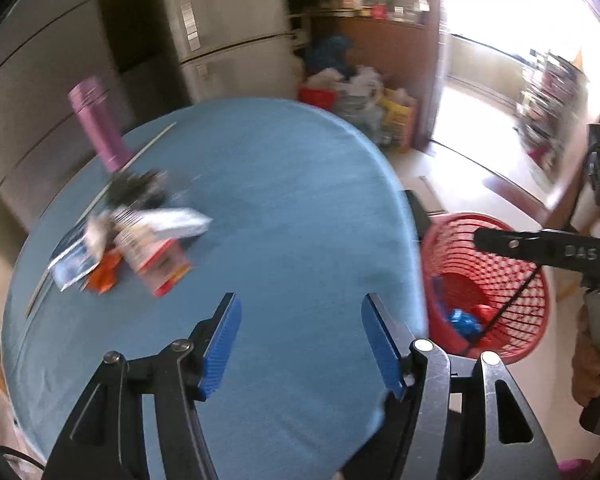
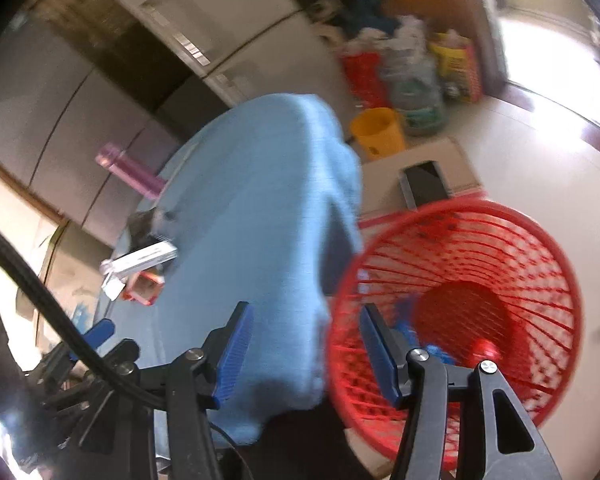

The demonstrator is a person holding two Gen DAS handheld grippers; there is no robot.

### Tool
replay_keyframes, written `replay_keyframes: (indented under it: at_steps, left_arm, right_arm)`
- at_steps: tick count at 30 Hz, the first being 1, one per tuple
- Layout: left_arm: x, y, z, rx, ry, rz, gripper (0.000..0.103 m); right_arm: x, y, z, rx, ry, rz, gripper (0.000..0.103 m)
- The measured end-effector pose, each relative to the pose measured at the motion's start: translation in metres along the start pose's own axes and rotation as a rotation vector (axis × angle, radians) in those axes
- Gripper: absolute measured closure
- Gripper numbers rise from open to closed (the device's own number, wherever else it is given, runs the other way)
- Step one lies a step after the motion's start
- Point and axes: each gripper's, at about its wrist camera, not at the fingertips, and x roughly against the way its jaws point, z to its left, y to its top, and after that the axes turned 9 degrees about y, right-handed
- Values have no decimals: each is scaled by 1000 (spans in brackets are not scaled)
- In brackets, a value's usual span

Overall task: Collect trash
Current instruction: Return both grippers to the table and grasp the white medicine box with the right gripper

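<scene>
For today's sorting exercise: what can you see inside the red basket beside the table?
Inside the red basket lie a crumpled blue wrapper and a small red item near the bottom. The right gripper covers part of the basket's near side, so anything there is hidden.

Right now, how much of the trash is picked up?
Some is done: blue and red scraps already lie in the red basket on the floor. Nothing is in hand; the left gripper and right gripper are both open and empty. A pile of wrappers is left on the blue table.
</scene>
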Motion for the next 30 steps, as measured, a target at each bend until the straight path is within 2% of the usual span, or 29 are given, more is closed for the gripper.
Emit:
replay_keyframes:
  at_steps: [9,13,15,20,24,27,30]
  left_arm:
    - [-21,-34,113,248,106,81,39]
    - [-24,-42,142,294,149,88,39]
    - [-26,-44,151,312,152,89,39]
    - [-29,-40,151,317,102,91,39]
    - [-28,-23,146,318,43,74,38]
    - [-32,-4,143,315,23,47,32]
    - [-41,20,140,312,1,33,31]
  right_arm:
    - [-51,10,69,101,109,85,44]
    - [-74,8,96,135,142,131,44]
    - [-86,6,110,151,156,156,44]
    - [-108,4,124,150,157,183,44]
    - [-110,-2,112,122,139,192,44]
    - [-110,-3,99,81,125,196,44]
    - [-106,-5,85,53,115,188,44]
